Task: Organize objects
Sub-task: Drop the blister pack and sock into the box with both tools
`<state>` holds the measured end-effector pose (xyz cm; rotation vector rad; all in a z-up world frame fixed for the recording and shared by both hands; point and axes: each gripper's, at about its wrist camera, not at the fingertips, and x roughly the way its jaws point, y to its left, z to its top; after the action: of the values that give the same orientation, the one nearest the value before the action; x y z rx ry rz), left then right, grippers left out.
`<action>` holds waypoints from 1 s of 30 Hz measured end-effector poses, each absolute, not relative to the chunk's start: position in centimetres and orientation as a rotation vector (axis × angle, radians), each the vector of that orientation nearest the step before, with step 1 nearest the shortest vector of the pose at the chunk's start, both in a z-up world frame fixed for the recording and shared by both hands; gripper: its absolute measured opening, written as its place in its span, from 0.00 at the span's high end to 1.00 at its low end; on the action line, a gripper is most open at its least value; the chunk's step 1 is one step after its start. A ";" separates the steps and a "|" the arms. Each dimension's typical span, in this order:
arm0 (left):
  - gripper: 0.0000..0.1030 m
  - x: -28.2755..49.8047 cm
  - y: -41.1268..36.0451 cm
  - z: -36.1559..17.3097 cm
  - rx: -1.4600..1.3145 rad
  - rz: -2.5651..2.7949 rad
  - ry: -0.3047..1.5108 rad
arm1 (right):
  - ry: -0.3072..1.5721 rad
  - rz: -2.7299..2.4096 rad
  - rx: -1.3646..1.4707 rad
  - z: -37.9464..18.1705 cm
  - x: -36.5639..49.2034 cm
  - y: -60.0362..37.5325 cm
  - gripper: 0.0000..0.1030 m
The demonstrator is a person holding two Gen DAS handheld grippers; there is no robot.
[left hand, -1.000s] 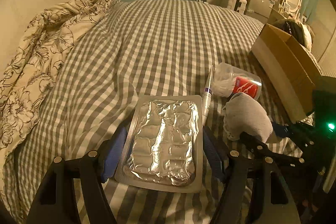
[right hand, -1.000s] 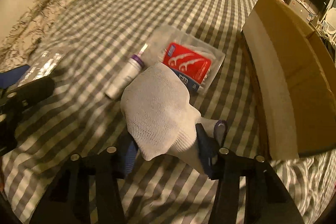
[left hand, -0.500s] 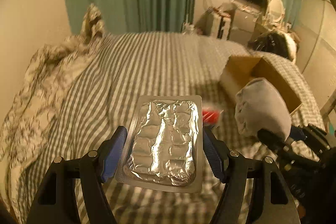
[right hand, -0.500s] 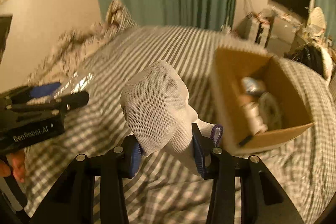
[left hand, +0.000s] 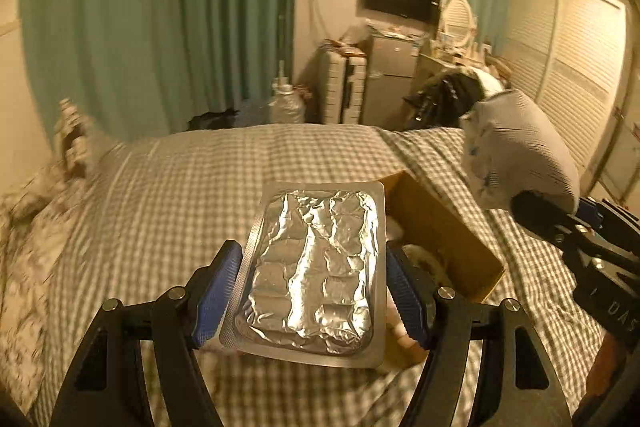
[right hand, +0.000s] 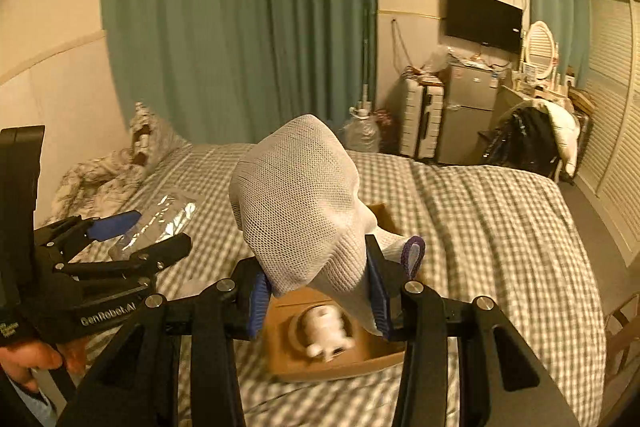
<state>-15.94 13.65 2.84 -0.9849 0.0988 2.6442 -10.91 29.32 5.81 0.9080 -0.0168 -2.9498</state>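
Note:
My left gripper (left hand: 314, 291) is shut on a silver foil blister pack (left hand: 316, 275) and holds it in the air above the checked bed. My right gripper (right hand: 316, 291) is shut on a white mesh cloth bundle (right hand: 298, 199), lifted over the open cardboard box (right hand: 340, 359). The box lies on the bed and holds a white bottle-like item (right hand: 326, 335). In the left wrist view the box (left hand: 444, 239) is just right of and behind the blister pack, and the cloth bundle (left hand: 516, 159) is at the upper right. The left gripper and its pack (right hand: 160, 219) show at the left of the right wrist view.
The grey checked bedcover (right hand: 480, 227) spreads under both grippers. A floral duvet (right hand: 104, 175) is piled at the far left. Green curtains (right hand: 240, 27), a suitcase (right hand: 420, 119), a small fridge (right hand: 468, 111) and a water jug (right hand: 360, 131) stand beyond the bed.
Both grippers have risen from the bed surface with their loads and tilted up toward the room. They have moved over the cardboard box, which now lies beneath them.

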 end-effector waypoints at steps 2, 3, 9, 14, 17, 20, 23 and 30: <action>0.29 -16.9 15.7 2.2 -0.985 2.620 0.134 | -0.020 -2.962 0.935 5.2 -12.1 30.3 0.60; 0.29 -17.4 16.5 1.7 -0.989 2.609 0.149 | -0.028 -2.963 0.945 5.0 -12.6 30.7 0.60; 0.29 -19.7 19.1 -1.4 -1.046 2.579 0.220 | -0.116 -2.956 1.045 1.2 -15.2 33.3 0.60; 0.29 -21.1 20.3 -3.7 -1.073 2.546 0.252 | -0.191 -2.939 1.113 -2.2 -16.8 34.8 0.60; 0.29 -21.7 20.5 -4.4 -1.077 2.528 0.238 | -0.220 -2.927 1.127 -3.2 -17.3 35.3 0.59; 0.28 -22.0 21.1 -4.8 -1.077 2.503 0.234 | -0.231 -2.940 1.119 -3.3 -17.2 35.7 0.53; 0.25 -21.8 21.4 -4.8 -1.092 2.496 0.259 | -0.256 -2.966 1.108 -3.0 -16.9 36.3 0.46; 0.02 -20.3 19.6 -1.8 -1.024 2.560 0.220 | -0.322 -3.029 1.035 -0.8 -15.2 36.9 0.24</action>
<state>-20.29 19.59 -1.83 -1.0241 0.2196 2.5604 -15.16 36.91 -0.79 1.0348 -0.3216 -3.0286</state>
